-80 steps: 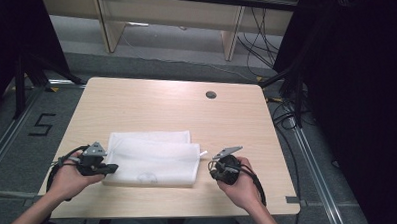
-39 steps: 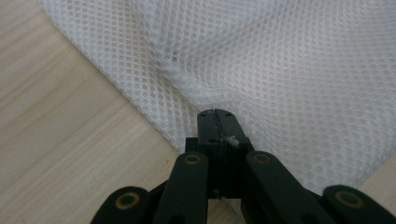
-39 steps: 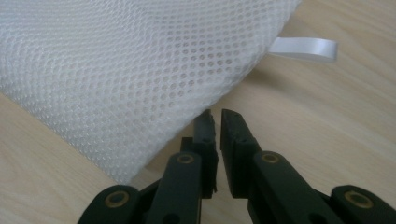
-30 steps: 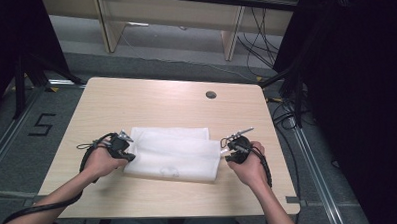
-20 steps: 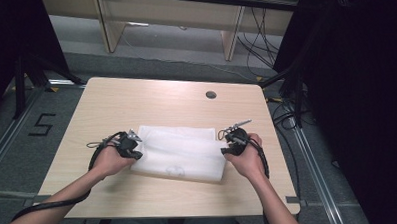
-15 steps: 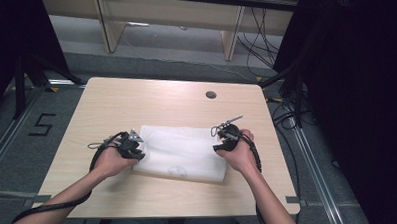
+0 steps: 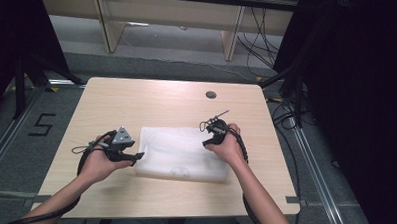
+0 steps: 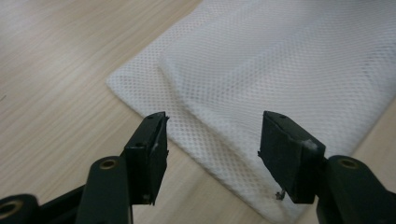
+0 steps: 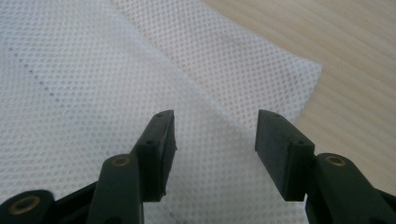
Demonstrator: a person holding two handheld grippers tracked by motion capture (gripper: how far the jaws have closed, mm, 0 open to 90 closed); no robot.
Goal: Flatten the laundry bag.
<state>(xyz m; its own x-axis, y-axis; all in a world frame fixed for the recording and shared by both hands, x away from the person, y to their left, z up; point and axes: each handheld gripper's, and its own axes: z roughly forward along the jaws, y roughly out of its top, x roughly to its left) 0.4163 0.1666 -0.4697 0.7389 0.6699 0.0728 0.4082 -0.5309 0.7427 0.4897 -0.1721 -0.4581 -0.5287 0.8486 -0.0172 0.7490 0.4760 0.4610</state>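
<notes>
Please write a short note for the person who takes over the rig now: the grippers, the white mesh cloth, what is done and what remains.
Left gripper: jaws just opened, nothing between them, at the mesh cloth's left edge.
Right gripper: jaws just opened, empty, over the cloth's right part.
Cloth: lies folded in layers on the table.
Done: fold laid down and released.
Left: probably another fold or smoothing.

A light wooden table (image 7: 151, 101) bears a folded white mesh cloth (image 7: 180, 152) near its front edge; a small dark round cap (image 7: 211, 94) sits farther back.
</notes>
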